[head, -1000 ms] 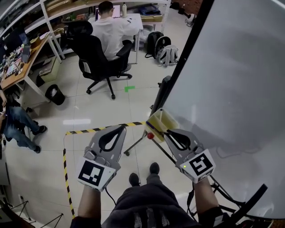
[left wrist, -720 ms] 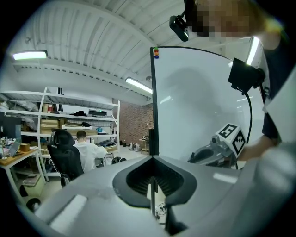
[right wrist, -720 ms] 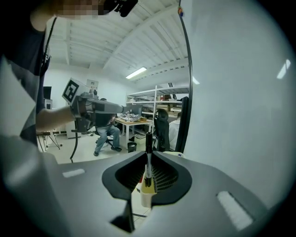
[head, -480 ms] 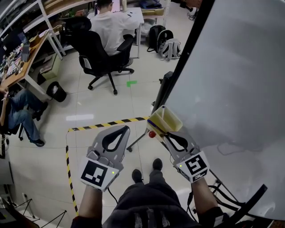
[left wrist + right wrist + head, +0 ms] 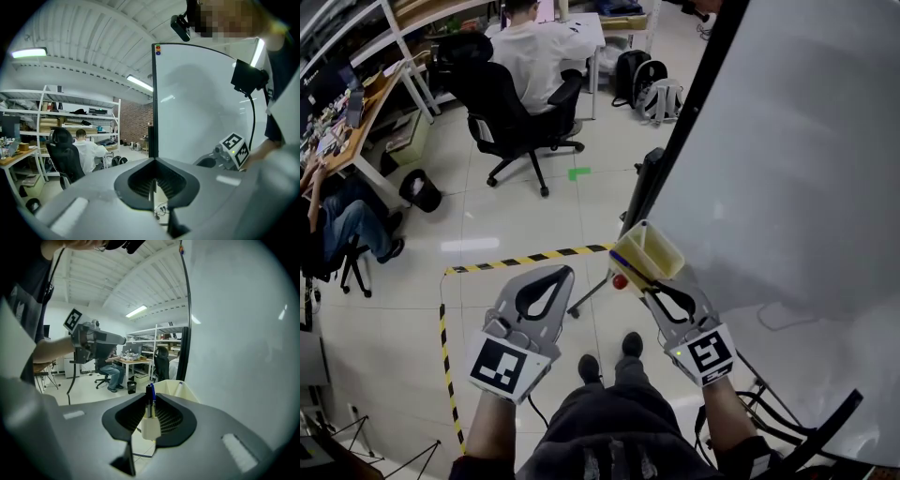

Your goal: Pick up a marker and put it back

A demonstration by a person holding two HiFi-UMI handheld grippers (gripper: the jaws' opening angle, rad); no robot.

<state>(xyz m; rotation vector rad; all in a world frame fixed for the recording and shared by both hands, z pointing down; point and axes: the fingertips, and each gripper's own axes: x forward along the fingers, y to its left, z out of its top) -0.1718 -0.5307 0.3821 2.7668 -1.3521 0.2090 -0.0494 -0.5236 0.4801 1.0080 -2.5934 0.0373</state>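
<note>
A marker (image 5: 150,414) with a white body and a blue end stands upright between the jaws of my right gripper (image 5: 150,397). The pads still touch it while the jaws are opening. Just beyond the tips is a pale yellow bin (image 5: 177,390) with another marker leaning in it. In the head view my right gripper (image 5: 649,284) points at that bin (image 5: 654,246), which is mounted at the lower edge of the whiteboard (image 5: 787,169). My left gripper (image 5: 546,278) hovers to the left over the floor. It is shut with nothing in it (image 5: 153,161).
A red knob (image 5: 619,281) sits below the bin on the whiteboard's stand. Yellow-black tape (image 5: 525,260) marks the floor. One person sits in a black chair (image 5: 511,108) at a desk, and another sits at the far left (image 5: 342,230). Backpacks (image 5: 652,98) lie near the board.
My right gripper has drawn back slightly toward me, its tips still at the bin. The left gripper has shifted a little to the right. The seated person at the left has changed position.
</note>
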